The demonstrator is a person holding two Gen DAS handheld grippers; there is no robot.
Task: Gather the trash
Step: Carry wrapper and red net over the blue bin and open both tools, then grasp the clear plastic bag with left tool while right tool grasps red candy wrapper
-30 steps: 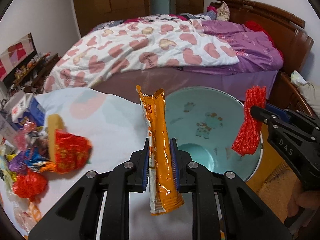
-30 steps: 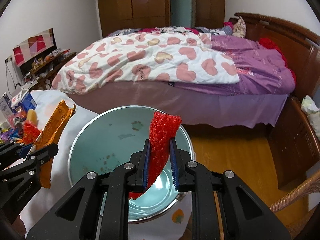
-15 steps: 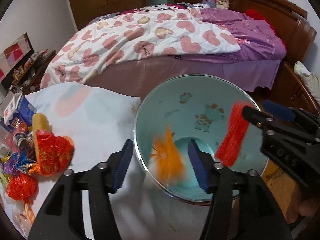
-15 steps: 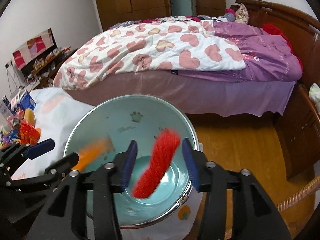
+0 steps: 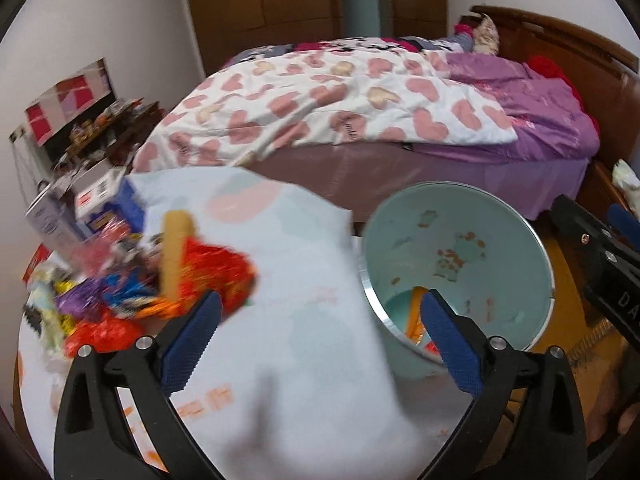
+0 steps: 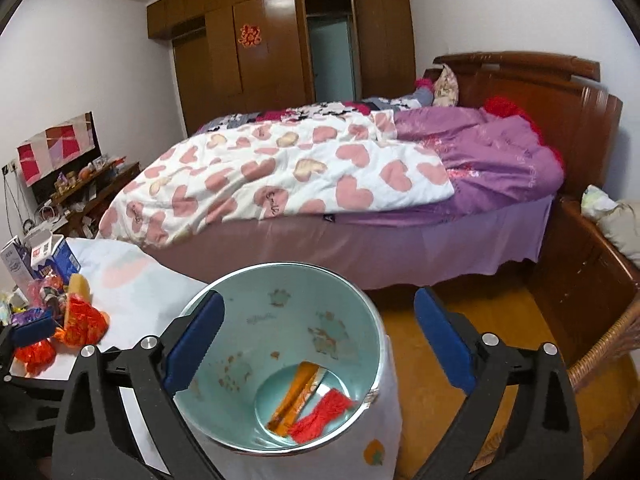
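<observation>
Red mesh (image 6: 322,416) in bin (image 6: 224,412) shows only past right claw (image 6: 316,338); both claws opening, empty.

A big bed (image 6: 360,216) fills the room. A white blanket with pink hearts (image 6: 280,176) lies on it, with a purple blanket (image 6: 496,160) beside it. The bed has a dark wooden headboard (image 6: 540,88). A brown wardrobe (image 6: 260,48) stands at the back, with a red paper sign (image 6: 249,36) stuck on its door. By the left wall is a low shelf (image 6: 86,184) full of small things. The floor (image 6: 460,320) is orange wood.
</observation>
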